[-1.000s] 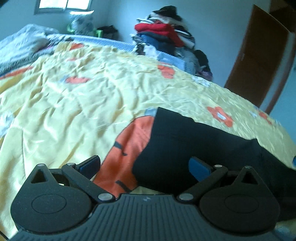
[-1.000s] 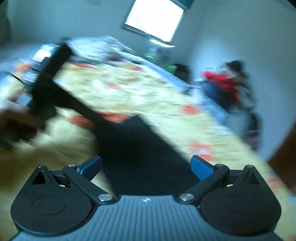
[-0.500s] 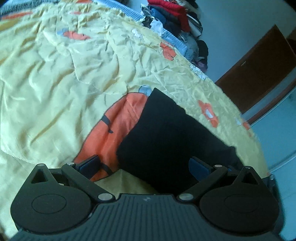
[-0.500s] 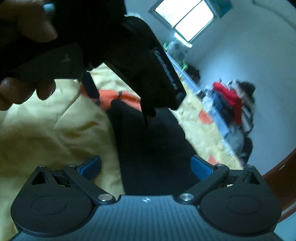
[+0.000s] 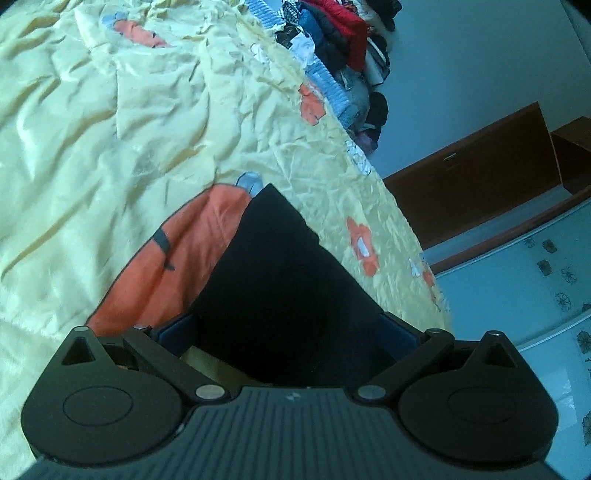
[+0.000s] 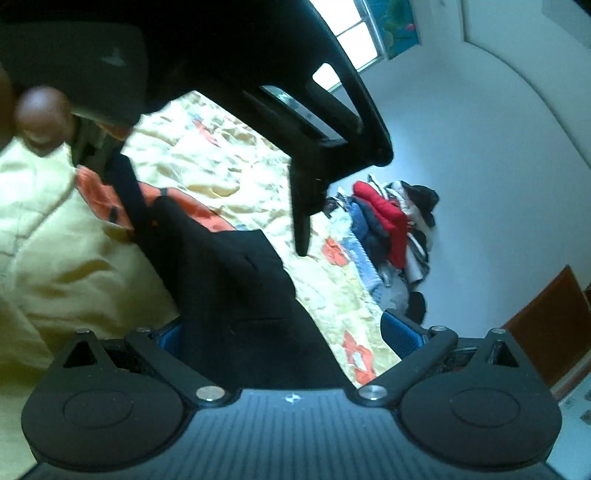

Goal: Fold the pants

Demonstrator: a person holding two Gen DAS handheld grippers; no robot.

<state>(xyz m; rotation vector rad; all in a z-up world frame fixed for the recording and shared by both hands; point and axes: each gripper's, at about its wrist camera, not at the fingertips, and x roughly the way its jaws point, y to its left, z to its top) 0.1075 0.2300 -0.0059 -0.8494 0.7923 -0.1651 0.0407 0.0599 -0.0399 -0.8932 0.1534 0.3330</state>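
Yellow, crumpled bedding (image 5: pixel 110 155) with orange flower prints covers the bed that serves as the work surface, under a pale wall and a window (image 6: pixel 354 33). At the left of the scene, the left gripper (image 5: pixel 286 328) hangs low over the near end of the black pants (image 5: pixel 280 280), its two fingers spread wide on either side of the dark cloth and closed on nothing. The pants lie flat and run straight away from it, their long axis pointing toward the far edge of the bed, over a large orange patch (image 5: pixel 173 266) of the cover. Further right, the right gripper (image 6: pixel 284 332) is likewise wide open and empty, with the same garment (image 6: pixel 236 288) passing between its fingers and stretching off up and to the left. Both grippers sit at the near end; which is nearer the cloth I cannot tell. In the right wrist view the left tool's body (image 6: pixel 258 74) and the person's hand (image 6: pixel 40 114) cross overhead, crowding that side. A heap of clothes (image 6: pixel 388 229) against the wall and a brown door (image 5: pixel 480 177) stand well apart, out of the way.
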